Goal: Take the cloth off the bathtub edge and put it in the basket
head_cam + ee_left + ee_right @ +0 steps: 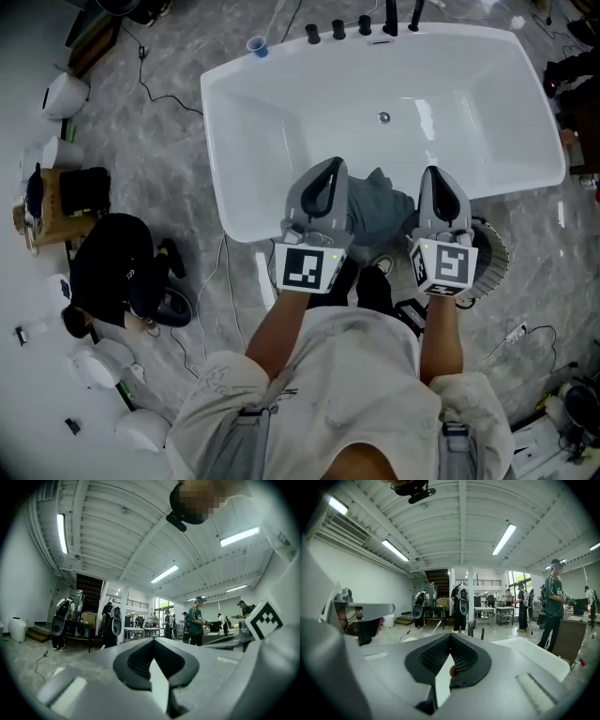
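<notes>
A grey-blue cloth (377, 204) is draped over the near edge of the white bathtub (221, 178). In the head view both grippers are held up side by side over that edge, and the cloth shows between them. The left gripper (327, 172) is shut and empty, just left of the cloth. On the cloth's right side the right gripper (441, 180) is also shut and empty. A round wicker basket (493, 255) stands on the floor to the right, partly hidden behind the right gripper. Both gripper views point up into the hall, where the left gripper (152, 641) and the right gripper (451, 637) have their jaws meeting.
Black tap fittings (366, 25) and a blue cup (257, 45) stand on the tub's far rim. A person in black (114, 274) crouches on the marble floor at the left among cables and white gear. A power strip (517, 333) lies at the right.
</notes>
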Motion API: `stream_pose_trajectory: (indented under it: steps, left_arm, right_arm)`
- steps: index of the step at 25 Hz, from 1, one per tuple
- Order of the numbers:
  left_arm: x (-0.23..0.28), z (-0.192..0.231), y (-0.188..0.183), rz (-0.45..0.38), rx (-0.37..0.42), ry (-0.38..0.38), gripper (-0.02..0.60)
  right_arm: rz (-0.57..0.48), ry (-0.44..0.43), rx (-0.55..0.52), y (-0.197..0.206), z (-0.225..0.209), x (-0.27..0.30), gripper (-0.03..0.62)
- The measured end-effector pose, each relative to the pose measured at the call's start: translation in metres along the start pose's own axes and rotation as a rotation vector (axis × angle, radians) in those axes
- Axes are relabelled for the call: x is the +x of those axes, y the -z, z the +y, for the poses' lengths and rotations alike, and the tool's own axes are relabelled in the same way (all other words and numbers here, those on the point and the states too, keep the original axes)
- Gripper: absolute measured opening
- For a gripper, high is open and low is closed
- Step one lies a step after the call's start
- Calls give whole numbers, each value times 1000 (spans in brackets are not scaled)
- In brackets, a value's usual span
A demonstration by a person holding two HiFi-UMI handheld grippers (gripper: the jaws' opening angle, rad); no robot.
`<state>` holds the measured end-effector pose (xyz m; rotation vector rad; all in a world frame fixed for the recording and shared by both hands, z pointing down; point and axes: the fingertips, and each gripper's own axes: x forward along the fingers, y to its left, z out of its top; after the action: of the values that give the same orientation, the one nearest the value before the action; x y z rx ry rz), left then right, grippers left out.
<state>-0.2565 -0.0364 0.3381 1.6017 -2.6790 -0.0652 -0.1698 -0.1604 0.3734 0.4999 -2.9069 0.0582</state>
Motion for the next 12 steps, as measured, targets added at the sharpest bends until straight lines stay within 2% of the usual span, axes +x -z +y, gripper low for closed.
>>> stream_pose_trajectory:
  steps: [12]
  left_arm:
    - [-1, 23, 68, 96, -35, -9, -3]
  right_arm:
    - [279, -30, 115, 151, 21, 31, 6]
